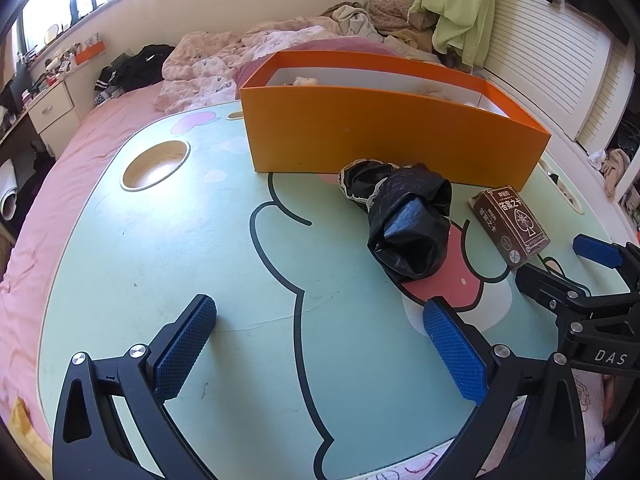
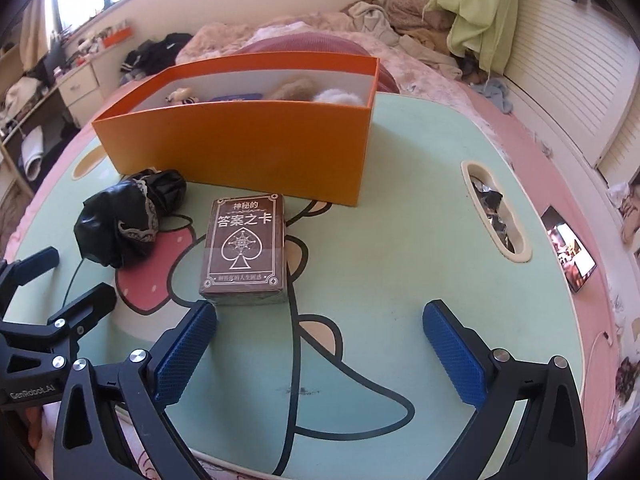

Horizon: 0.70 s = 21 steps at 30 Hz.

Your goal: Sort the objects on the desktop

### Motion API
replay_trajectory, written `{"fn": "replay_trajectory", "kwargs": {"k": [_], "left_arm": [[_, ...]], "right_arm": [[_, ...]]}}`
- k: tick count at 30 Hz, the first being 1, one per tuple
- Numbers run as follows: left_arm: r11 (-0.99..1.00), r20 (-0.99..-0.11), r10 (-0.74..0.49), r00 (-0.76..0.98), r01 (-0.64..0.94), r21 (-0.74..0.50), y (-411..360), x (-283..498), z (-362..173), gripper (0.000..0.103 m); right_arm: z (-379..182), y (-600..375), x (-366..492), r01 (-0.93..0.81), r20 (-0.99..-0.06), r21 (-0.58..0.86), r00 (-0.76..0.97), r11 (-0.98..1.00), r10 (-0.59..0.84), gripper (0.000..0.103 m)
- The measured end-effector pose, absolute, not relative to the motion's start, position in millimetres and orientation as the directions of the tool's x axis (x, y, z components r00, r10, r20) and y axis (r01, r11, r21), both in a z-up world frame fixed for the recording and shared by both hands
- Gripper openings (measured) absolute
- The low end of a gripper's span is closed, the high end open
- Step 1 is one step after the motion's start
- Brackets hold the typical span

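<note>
An orange box point(image 1: 384, 136) stands at the back of the green lap table point(image 1: 180, 240); it also shows in the right wrist view point(image 2: 248, 148) with soft items inside. A crumpled black bag point(image 1: 404, 220) lies in front of it, seen also in the right wrist view point(image 2: 128, 220). A brown card box point(image 1: 510, 226) lies flat to its right, and just ahead of my right gripper point(image 2: 320, 320) in the right wrist view point(image 2: 246, 250). My left gripper point(image 1: 320, 320) is open and empty, short of the bag. My right gripper is open and empty.
The table sits on a pink bed with heaped bedding point(image 1: 224, 60) behind. A round cup hole point(image 1: 156, 164) is at the table's left; a slot with clutter point(image 2: 494, 210) is at its right. A lit phone point(image 2: 570, 248) lies on the bed to the right.
</note>
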<state>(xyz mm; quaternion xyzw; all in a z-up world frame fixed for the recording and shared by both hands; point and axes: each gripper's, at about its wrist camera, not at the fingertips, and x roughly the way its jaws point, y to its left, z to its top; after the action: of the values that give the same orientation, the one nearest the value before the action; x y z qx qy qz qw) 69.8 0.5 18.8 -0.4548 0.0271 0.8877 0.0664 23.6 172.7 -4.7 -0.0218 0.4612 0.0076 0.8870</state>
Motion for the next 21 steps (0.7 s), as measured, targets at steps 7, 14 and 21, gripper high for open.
{"fn": "replay_trajectory", "kwargs": {"k": [7, 14, 21], "left_arm": [[-0.99, -0.811, 0.093, -0.578, -0.143, -0.012, 0.5, 70.0, 18.4, 0.103], [-0.99, -0.811, 0.093, -0.578, -0.143, -0.012, 1.2, 70.2, 17.7, 0.103], [-0.99, -0.81, 0.091, -0.579, -0.141, -0.011, 1.3, 70.5, 17.5, 0.103]], "right_arm": [[-4.9, 173.2, 24.4, -0.035, -0.819, -0.03, 0.574, 0.999, -0.004, 0.103], [-5.3, 174.0, 24.5, -0.029, -0.819, -0.029, 0.574, 0.999, -0.007, 0.103], [-5.1, 174.8, 24.5, -0.023, -0.819, -0.029, 0.574, 0.999, -0.011, 0.103]]}}
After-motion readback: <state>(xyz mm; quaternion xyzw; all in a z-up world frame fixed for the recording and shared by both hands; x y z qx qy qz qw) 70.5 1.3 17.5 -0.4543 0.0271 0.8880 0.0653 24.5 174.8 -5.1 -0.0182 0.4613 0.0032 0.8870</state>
